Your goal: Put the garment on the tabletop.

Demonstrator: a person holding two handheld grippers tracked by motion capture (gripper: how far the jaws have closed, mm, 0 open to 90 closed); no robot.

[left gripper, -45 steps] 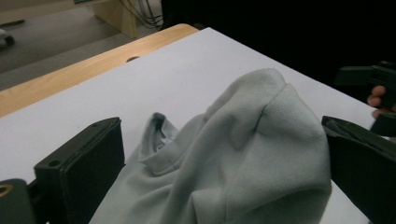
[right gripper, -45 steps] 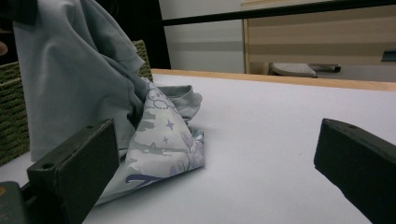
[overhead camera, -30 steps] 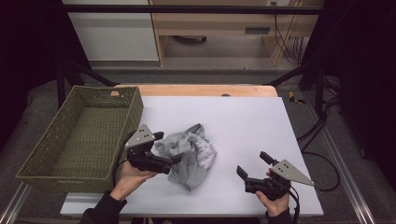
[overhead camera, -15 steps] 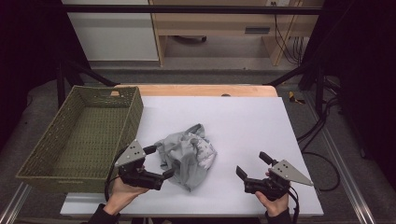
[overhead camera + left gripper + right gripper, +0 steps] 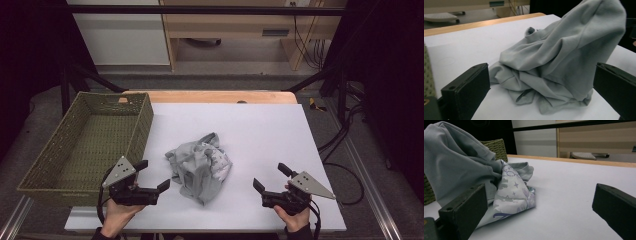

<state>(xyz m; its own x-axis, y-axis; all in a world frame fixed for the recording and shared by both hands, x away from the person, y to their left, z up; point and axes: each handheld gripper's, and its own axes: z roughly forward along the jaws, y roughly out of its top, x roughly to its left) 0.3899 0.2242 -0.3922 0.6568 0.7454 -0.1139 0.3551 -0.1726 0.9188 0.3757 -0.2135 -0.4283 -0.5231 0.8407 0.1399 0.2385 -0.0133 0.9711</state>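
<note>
A crumpled grey garment (image 5: 200,165) with a patterned patch lies heaped in the middle of the white table (image 5: 260,130). My left gripper (image 5: 153,176) is open near the table's front left, just left of the heap and apart from it. In the left gripper view the grey garment (image 5: 559,62) rises between and beyond the two black jaws. My right gripper (image 5: 270,177) stands open at the front right, a short way from the cloth. Its own view shows the garment (image 5: 474,175) at the left, with the printed patch (image 5: 514,190) facing me.
A green woven basket (image 5: 87,145) stands on the left side of the table, its inside bare. The table's wooden far edge (image 5: 210,96) borders a floor with a cabinet and cables. Bare white tabletop lies to the right of the garment and behind it.
My left gripper has pulled back from the garment toward the front left edge and now stands apart from the cloth. The right gripper has stayed in place.
</note>
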